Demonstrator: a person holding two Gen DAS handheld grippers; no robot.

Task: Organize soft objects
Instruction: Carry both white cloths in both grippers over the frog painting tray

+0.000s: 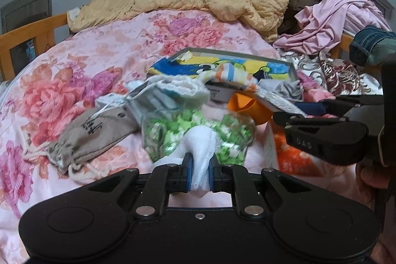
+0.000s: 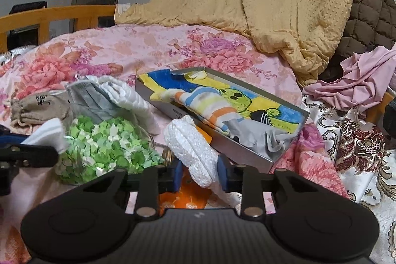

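While the left wrist view was partly blurred, the left gripper (image 1: 200, 173) clearly had its blue pads clamped tight on a bunched piece of white gauze cloth (image 1: 201, 145). Just behind the cloth sat a clear bag of green and white paper bits (image 1: 173, 132), resting on the pink floral bedspread (image 1: 74, 71). Left of the bag lay a beige drawstring pouch (image 1: 91, 135); a grey face mask (image 1: 158, 100) and a white towel (image 1: 183, 88) were piled above the bag. Further back was a shallow grey box (image 1: 293, 72) holding a yellow and blue cartoon cloth (image 1: 222, 66). The right gripper (image 1: 319, 125) came in from the right edge, side-on, near an orange item (image 1: 245, 108); from this view I couldn't tell its jaw gap.

From the right wrist view, the right gripper (image 2: 200, 176) had jaws at a narrow-to-medium gap with a white foam-textured roll (image 2: 193, 152) between them. The right pad touched the roll; a sliver of gap showed at the left pad, so full contact wasn't clear. The roll lay against the near wall of the grey box (image 2: 247, 152), over orange printed fabric (image 2: 185, 197). The bag of green bits (image 2: 106, 142) sat just left. The left gripper (image 2: 27, 155) entered at the left edge with the white cloth (image 2: 49, 135) in it. A yellow quilt (image 2: 272, 4) was heaped behind.
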